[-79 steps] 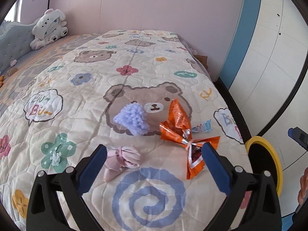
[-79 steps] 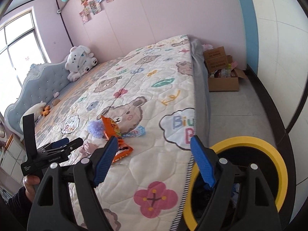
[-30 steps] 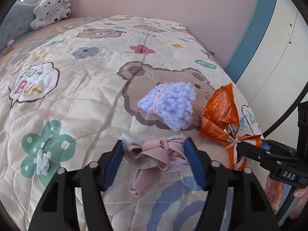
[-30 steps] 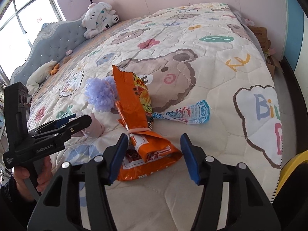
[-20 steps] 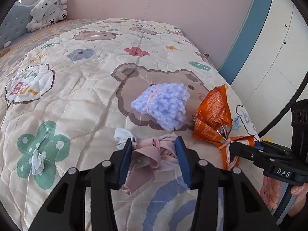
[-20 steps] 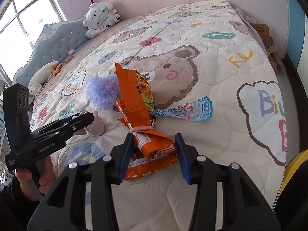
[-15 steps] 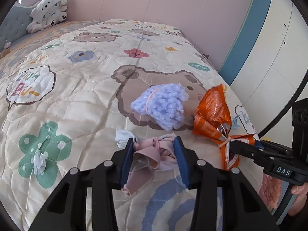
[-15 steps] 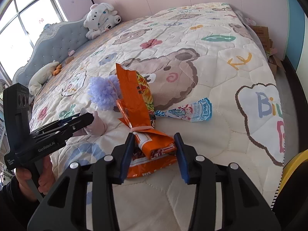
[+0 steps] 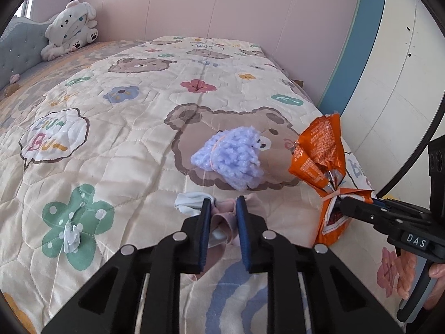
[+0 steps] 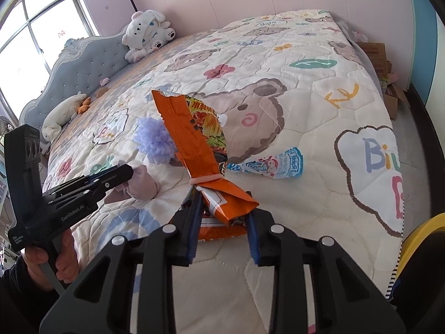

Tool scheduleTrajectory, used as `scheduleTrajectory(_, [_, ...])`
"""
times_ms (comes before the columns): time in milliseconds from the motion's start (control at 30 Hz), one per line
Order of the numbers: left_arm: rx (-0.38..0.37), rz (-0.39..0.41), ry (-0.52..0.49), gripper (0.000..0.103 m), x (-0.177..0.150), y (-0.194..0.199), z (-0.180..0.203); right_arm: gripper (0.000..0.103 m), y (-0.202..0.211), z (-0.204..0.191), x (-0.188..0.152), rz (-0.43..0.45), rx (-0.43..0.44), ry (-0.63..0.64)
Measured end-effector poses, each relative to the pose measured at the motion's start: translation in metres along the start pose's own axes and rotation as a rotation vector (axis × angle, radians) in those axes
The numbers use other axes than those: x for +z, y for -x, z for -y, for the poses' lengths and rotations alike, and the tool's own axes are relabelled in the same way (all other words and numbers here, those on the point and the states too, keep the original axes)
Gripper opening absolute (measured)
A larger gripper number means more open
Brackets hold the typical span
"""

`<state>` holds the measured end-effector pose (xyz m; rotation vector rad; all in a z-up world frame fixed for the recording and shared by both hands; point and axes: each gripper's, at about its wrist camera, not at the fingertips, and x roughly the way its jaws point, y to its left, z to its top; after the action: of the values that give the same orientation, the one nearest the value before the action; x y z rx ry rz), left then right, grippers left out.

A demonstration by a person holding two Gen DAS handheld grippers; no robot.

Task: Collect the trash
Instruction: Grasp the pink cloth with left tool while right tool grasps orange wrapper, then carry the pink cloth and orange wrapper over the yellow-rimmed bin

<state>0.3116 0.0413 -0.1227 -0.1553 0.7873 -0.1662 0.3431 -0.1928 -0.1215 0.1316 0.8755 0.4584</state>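
A pink knotted cloth bundle lies on the bear-print quilt. My left gripper pinches it, jaws closing, the pads squeezing its middle. An orange snack bag, tied with a rubber band, lies to its right. My right gripper is closing on the bag's lower half and its pads press the foil. In the right wrist view the left gripper grips the pink bundle. In the left wrist view the right gripper holds the orange bag.
A fluffy lilac tuft lies just beyond the bundle, and a blue-and-white wrapper right of the bag. A yellow-rimmed bin stands off the bed's corner. Cardboard boxes sit by the wall. A white plush dog rests at the headboard.
Both grippers' jaws have narrowed from wide open. The left closed onto the pink bundle, the right onto the orange bag. Both hands stayed in place over the last second.
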Motion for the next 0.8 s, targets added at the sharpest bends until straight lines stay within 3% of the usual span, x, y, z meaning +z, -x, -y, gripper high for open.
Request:
scheduleTrajectory(167, [-0.007,0.007,-0.001,0.01,0.0,0.011,0.001,0.027,0.013,-0.002,0.002,0.03,0.012,-0.002])
scheduleTrajectory(800, [-0.028,0.056,-0.019,0.009,0.002,0.059,0.014,0.027,0.092,0.011,-0.007,0.121,-0.034,-0.026])
